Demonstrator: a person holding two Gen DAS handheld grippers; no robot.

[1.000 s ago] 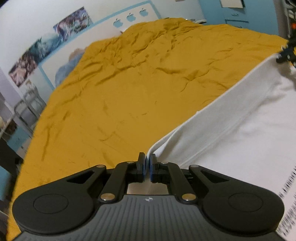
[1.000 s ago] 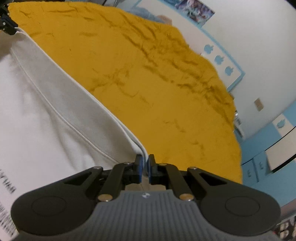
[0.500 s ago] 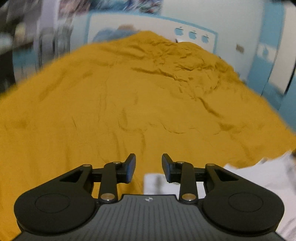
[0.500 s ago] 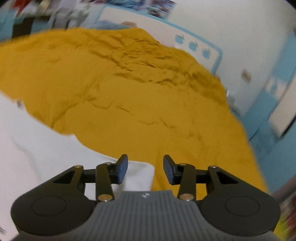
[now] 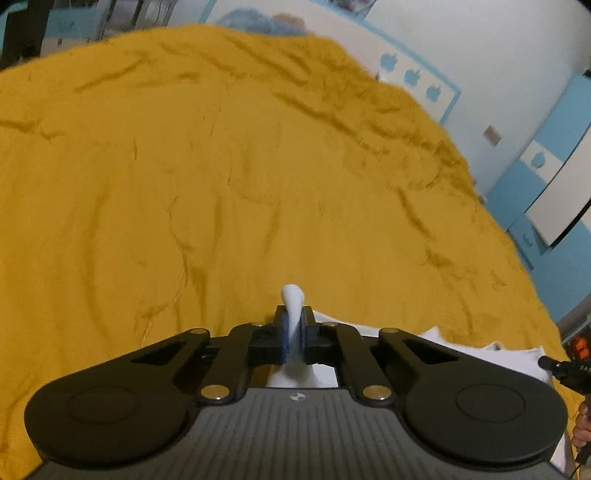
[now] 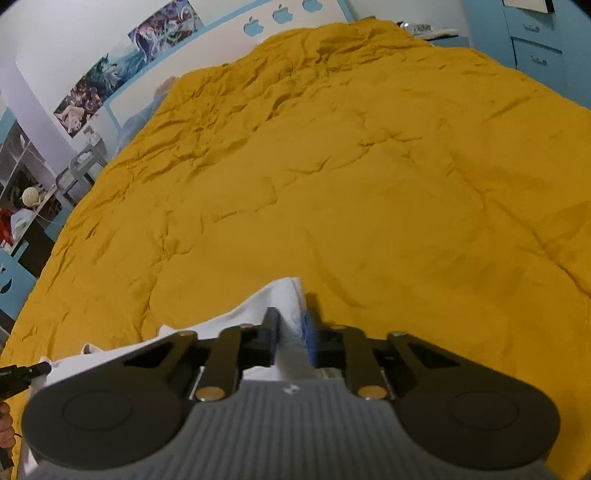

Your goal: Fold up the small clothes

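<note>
Left tool (image 5: 293, 332) was closed on a pinch of the white garment (image 5: 292, 295), a rounded bit of cloth poking out past the tips. Blue pads (image 5: 282, 338) pressed the fabric from both sides, almost no gap between them. More of the garment spread near the tool on its right side, lying on the yellow blanket (image 5: 221, 184) of the bed. At the near right edge of the left view, the tip of the other tool was visible, partly cut off.

Right tool (image 6: 291, 332) was also clamped on the white garment (image 6: 280, 299), holding a thicker bunch, so its fingers stood slightly wider apart than the left's. A fold of cloth stuck out beyond the tips; the rest ran off to the near left under the tool body. Blue pad (image 6: 308, 336) showed on the right finger.

Blanket (image 6: 369, 184) was wrinkled and covered the whole bed out to the far end. Far wall had a blue-framed panel with apple cutouts (image 6: 282, 13) and posters (image 6: 110, 77) to the left. Blue cabinet (image 6: 535, 37) at far right in the right view. Shelves with clutter (image 6: 22, 206) at the left edge. Left view slightly blurred.
</note>
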